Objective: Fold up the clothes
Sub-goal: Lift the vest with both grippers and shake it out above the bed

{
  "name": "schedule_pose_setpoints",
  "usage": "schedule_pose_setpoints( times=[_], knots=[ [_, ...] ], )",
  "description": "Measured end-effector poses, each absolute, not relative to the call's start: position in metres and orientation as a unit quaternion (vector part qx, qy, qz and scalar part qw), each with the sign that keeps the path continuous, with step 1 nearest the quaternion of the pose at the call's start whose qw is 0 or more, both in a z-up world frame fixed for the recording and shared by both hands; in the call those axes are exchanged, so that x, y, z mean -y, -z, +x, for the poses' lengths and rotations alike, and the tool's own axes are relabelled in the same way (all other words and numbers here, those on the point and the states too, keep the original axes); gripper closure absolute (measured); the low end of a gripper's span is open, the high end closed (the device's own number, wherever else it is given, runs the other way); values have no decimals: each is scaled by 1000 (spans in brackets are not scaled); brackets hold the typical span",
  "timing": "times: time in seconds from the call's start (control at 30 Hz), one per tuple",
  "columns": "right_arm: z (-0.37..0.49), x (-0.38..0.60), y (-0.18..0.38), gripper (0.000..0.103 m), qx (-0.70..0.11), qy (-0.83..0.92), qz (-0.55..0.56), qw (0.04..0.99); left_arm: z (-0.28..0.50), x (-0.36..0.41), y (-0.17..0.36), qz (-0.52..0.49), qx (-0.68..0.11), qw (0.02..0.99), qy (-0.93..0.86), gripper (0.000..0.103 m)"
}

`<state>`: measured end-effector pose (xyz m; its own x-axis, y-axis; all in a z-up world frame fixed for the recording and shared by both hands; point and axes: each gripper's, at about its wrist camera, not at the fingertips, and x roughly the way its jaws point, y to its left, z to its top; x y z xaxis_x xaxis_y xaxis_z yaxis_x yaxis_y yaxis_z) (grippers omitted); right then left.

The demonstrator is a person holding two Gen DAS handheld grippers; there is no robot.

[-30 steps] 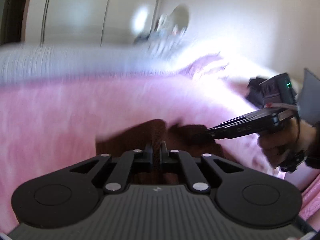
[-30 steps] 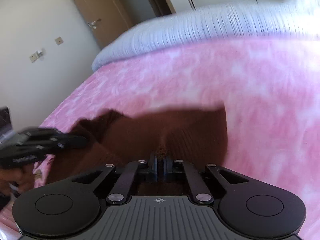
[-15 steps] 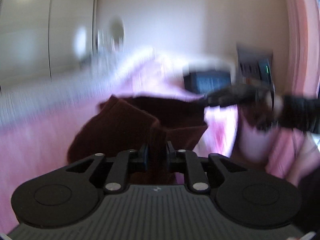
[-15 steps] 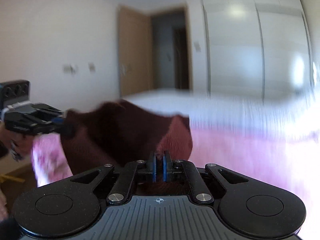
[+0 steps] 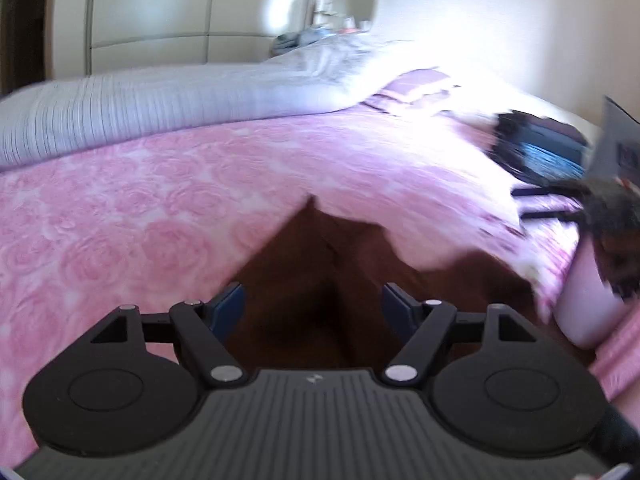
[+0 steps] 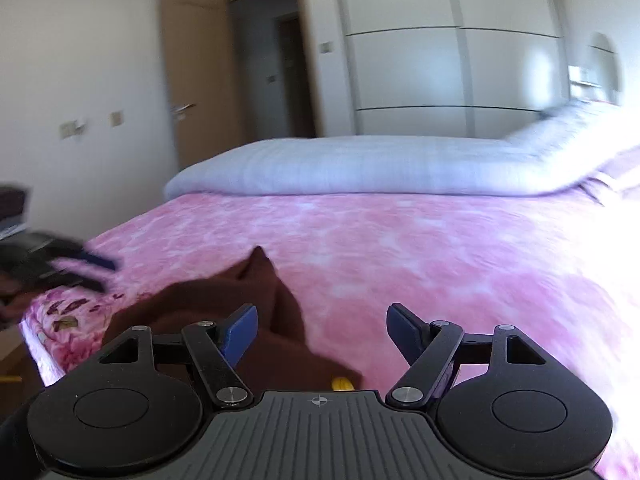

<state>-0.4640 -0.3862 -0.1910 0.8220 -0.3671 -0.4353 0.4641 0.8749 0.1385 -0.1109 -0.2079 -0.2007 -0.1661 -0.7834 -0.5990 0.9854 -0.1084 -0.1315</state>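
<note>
A dark brown garment lies crumpled on the pink bedspread near the bed's edge. My left gripper hovers just over it with its jaws opening; the cloth shows between the blue pads but they do not press on it. My right gripper is also opening, with the brown garment lying below its left finger and nothing pinched. Each gripper appears blurred in the other's view: the right gripper at the right, the left gripper at the left.
A grey-white striped duvet is piled along the far side of the bed. A dark folded item lies on the bed at the right. A small yellow thing peeks out beside the garment. A wardrobe and an open door stand behind.
Both grippers were shut on the brown garment and holding it up; both have opened and let go, and the garment now lies on the bedspread.
</note>
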Motion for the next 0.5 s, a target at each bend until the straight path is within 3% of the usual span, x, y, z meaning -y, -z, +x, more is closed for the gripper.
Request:
schedule_pose_setpoints(
  times=[0.17, 0.2, 0.23, 0.3, 0.43, 0.47, 0.5],
  knots=[
    [-373, 428, 238, 27, -326, 155, 103, 927, -121, 300, 245, 286, -261, 599, 701, 36],
    [-363, 436, 249, 27, -337, 140, 108, 925, -126, 307, 254, 307, -251, 590, 703, 64],
    [-354, 443, 261, 27, -347, 125, 114, 922, -131, 301, 256, 312, -235, 582, 713, 85],
    [-335, 458, 284, 27, -368, 95, 125, 917, -138, 289, 255, 313, -204, 567, 734, 92],
    [-320, 472, 299, 28, -352, 51, 176, 918, -96, 237, 196, 180, -159, 584, 776, 96],
    [-319, 473, 300, 37, -347, 38, 194, 917, -82, 223, 179, 143, -146, 588, 783, 98],
    [-316, 476, 299, 85, -337, 23, 214, 916, -68, 211, 163, 110, -130, 593, 787, 101]
  ],
)
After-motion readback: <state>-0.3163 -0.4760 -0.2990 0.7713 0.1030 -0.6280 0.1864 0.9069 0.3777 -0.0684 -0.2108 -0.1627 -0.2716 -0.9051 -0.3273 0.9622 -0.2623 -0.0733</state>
